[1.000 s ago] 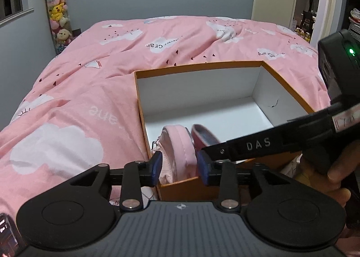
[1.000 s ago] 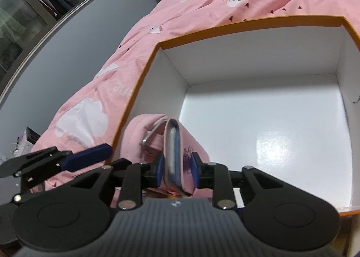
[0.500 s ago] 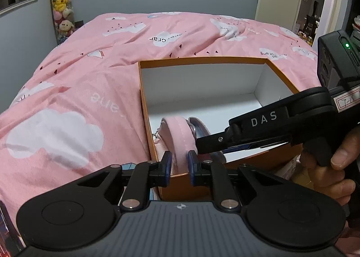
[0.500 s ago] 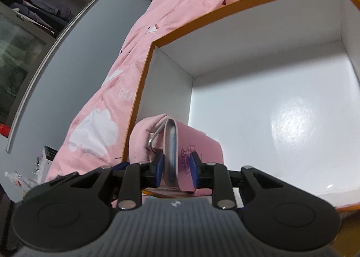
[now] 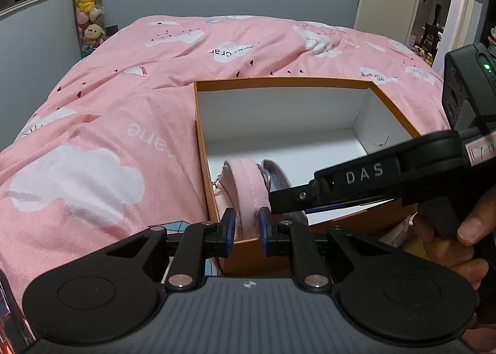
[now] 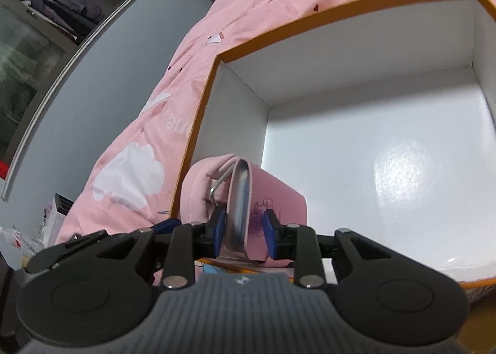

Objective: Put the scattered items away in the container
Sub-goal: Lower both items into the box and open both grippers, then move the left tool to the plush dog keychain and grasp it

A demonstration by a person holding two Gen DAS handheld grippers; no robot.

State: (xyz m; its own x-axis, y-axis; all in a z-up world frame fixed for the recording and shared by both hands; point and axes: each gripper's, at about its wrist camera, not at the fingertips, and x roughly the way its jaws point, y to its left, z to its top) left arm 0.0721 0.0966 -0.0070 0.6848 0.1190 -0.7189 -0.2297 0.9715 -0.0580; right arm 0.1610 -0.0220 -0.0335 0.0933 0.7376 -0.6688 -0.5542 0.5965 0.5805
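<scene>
Fabric, soft and light: the pink padded cloth pouch (image 5: 245, 186) with metal clasp sags over the orange white-lined box's (image 5: 393, 112) near wall; left claw (image 5: 245, 230) pinches its folded edge; right claw (image 6: 245, 231), jaws opening, straddles its stiffer framed rim.

"DAS" in white on right gripper (image 5: 290, 200) finger, just right of left jaws; bedcover (image 5: 102, 143) print upside down: "Crane".

Both handheld tools are matte black with ribbed grey housings, round discs, silver pivot screws and blue pads: the left gripper (image 5: 245, 231), and the right gripper (image 6: 243, 236) lettered "DAS", its green light at two o'clock.
</scene>
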